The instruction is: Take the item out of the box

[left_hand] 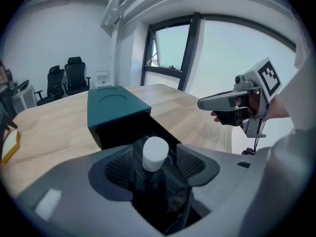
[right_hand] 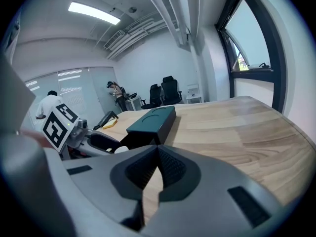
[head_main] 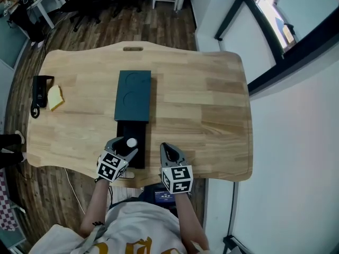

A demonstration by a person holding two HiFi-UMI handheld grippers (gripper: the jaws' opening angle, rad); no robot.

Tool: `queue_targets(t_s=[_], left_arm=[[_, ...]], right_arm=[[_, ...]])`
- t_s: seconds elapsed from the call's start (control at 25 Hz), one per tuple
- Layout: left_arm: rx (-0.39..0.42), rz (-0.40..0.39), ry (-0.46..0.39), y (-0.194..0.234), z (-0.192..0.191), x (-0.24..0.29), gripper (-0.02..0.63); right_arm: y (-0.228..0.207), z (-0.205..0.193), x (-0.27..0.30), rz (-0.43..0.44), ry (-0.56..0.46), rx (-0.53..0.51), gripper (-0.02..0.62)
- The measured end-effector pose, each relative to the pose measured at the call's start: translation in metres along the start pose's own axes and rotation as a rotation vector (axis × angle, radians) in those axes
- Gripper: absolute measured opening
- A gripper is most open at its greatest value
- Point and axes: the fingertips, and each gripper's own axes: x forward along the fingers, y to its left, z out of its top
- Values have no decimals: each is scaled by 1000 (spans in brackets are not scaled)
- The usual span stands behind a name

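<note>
A teal box (head_main: 133, 95) lies in the middle of the wooden table (head_main: 212, 105), and its black inner tray (head_main: 132, 128) is slid out toward me. In the tray stands a dark item with a round white cap (head_main: 131, 142). My left gripper (head_main: 126, 146) is open around it. In the left gripper view the white cap (left_hand: 155, 153) sits between the two pads with a gap on each side. My right gripper (head_main: 168, 151) is shut and empty, just right of the tray over bare wood. The right gripper view shows its ribbed pads (right_hand: 168, 164) pressed together.
A black device (head_main: 38, 91) and a yellow sponge-like piece (head_main: 55, 97) lie at the table's left side. The near table edge runs just below both grippers. Office chairs (left_hand: 69, 78) stand beyond the far end, and a window wall runs along the right.
</note>
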Motion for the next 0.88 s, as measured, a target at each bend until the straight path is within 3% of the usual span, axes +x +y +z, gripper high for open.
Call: queue_targets(t_s=[0.28, 0.6, 0.64, 0.68, 0.88], left_arm=[[87, -19, 72, -1, -2, 15, 259], [130, -35, 115, -4, -10, 21, 258], [145, -49, 133, -7, -12, 21, 239], [154, -64, 149, -10, -14, 21, 169], [115, -54, 159, -6, -15, 21, 169]], right_arm=[[-13, 0, 7, -3, 22, 5, 6], [-18, -4, 5, -20, 26, 18, 6], [-18, -5, 4, -22, 27, 20, 6], [-17, -6, 3, -23, 29, 20, 6], [-15, -6, -1, -23, 31, -1, 6]])
